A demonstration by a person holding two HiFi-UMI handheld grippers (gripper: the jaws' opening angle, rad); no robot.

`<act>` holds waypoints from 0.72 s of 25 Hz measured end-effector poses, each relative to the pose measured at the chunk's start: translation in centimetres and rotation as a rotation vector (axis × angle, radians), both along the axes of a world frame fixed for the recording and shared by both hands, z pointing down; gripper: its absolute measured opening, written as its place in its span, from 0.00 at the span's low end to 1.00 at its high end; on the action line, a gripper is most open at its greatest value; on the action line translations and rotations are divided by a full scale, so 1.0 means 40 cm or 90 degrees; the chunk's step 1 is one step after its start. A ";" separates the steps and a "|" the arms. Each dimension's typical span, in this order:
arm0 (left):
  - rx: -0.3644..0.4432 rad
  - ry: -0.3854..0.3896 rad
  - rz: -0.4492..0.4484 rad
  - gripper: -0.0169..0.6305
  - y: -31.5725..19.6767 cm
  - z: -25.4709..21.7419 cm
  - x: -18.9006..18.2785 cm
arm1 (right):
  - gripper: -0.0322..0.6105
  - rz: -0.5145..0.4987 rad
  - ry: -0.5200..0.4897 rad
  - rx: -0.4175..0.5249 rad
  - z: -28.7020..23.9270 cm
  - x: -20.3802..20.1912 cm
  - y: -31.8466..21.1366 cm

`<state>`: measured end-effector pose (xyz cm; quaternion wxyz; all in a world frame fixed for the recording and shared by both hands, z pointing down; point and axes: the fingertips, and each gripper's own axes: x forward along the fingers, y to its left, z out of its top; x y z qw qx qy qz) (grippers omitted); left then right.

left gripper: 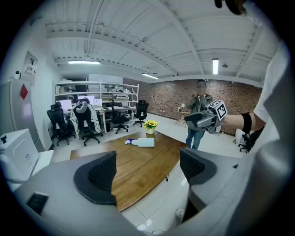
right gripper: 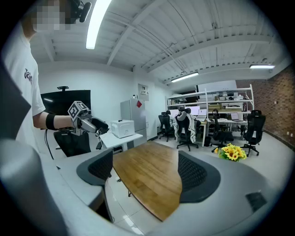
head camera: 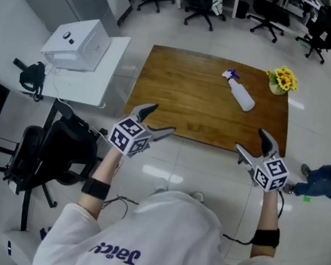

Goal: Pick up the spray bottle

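Note:
A white spray bottle (head camera: 240,94) with a blue nozzle lies on its side at the far right of the wooden table (head camera: 189,104); the left gripper view shows the bottle (left gripper: 142,142) far ahead. My left gripper (head camera: 158,122) is open over the table's near left edge, nothing between its pads (left gripper: 102,177). Over the near right edge, my right gripper (head camera: 255,142) is open too and empty. From the right gripper view the bottle is hidden; only the tabletop (right gripper: 147,175) lies between its jaws.
A pot of yellow flowers (head camera: 281,80) stands at the table's far right corner, close to the bottle. A white side table with a white box (head camera: 78,43) is to the left, a black chair (head camera: 48,152) near me. A person's legs (head camera: 326,176) stand at the right.

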<state>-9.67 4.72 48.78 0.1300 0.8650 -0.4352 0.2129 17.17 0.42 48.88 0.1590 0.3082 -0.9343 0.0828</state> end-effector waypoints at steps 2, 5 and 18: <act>0.003 -0.004 -0.006 0.70 -0.009 -0.002 0.006 | 0.75 -0.009 -0.001 0.002 0.000 0.000 -0.009; 0.006 -0.014 -0.014 0.70 -0.027 -0.007 0.011 | 0.75 -0.026 -0.008 0.002 0.001 0.000 -0.021; -0.001 -0.003 0.053 0.70 -0.242 0.018 -0.022 | 0.75 0.001 -0.008 -0.015 0.038 -0.094 -0.181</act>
